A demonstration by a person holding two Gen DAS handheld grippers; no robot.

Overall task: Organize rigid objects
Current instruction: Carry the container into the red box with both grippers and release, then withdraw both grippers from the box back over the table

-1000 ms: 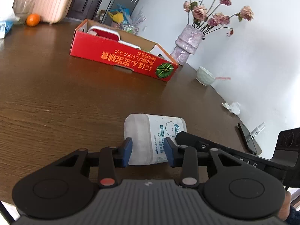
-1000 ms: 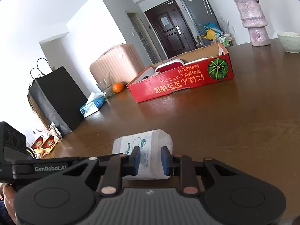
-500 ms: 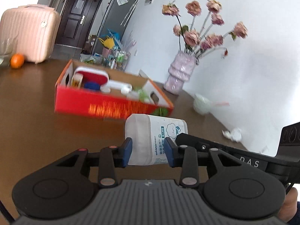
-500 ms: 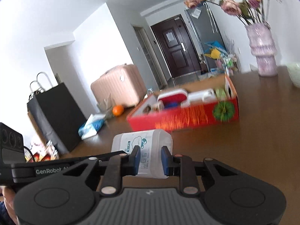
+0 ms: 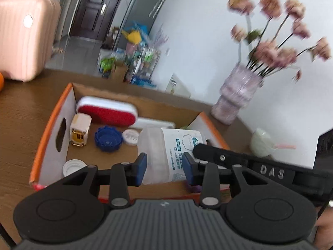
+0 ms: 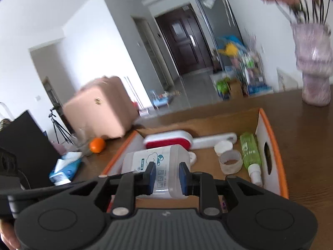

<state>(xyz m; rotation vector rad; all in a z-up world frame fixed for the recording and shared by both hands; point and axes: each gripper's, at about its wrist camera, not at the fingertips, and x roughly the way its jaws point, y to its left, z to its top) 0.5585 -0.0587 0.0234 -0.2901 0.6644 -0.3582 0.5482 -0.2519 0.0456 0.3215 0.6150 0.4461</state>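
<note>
Now both views are smearing with blur; the flowers (image 5: 276, 50) and vase (image 6: 314, 66) are streaking, and the bottle's label text is too soft to read. The white bottle (image 5: 168, 156) is lying sideways, hiding part of the box floor behind it. The left gripper (image 5: 164, 167) is clamping one end, the right gripper (image 6: 166, 177) is clamping the other, both tilting downward. The bottle is hanging over the open cardboard box (image 5: 50, 137), above the blue cap (image 5: 108, 138) and near the red-and-white brush (image 6: 168, 140). The green spray bottle (image 6: 250, 154) is lying along the box's far wall.
</note>
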